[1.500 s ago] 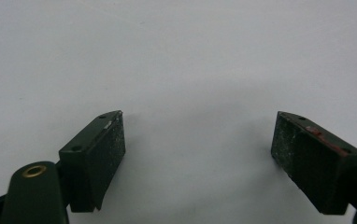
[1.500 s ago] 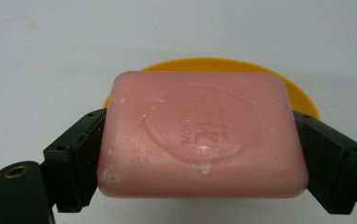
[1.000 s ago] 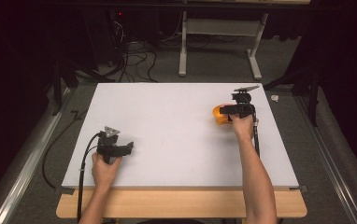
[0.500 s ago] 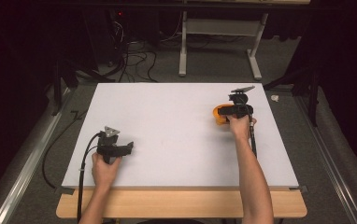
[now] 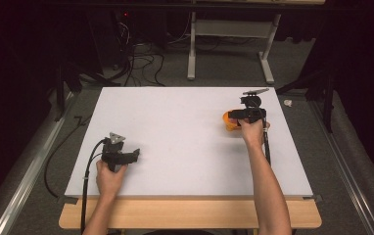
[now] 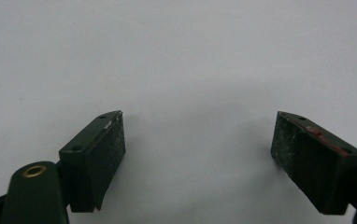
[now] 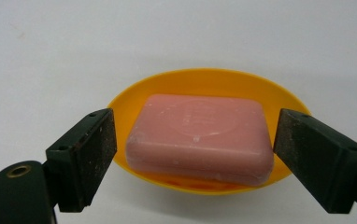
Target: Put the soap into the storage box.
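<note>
A pink bar of soap lies in a shallow orange-yellow dish on the white table. My right gripper is open, one jaw at each short end of the bar, close to it but with a little gap. From above, that dish sits at the table's right side and the right gripper reaches over it, pointing left. My left gripper rests near the front left of the table. It is open with only bare tabletop between its jaws.
The white tabletop has a wooden front edge. Cables trail from both grippers, the left one hanging off the table's left side. Beyond the far edge stand a metal frame and loose cables on the floor.
My right gripper has shifted slightly left, closer over the dish. The left gripper has stayed put.
</note>
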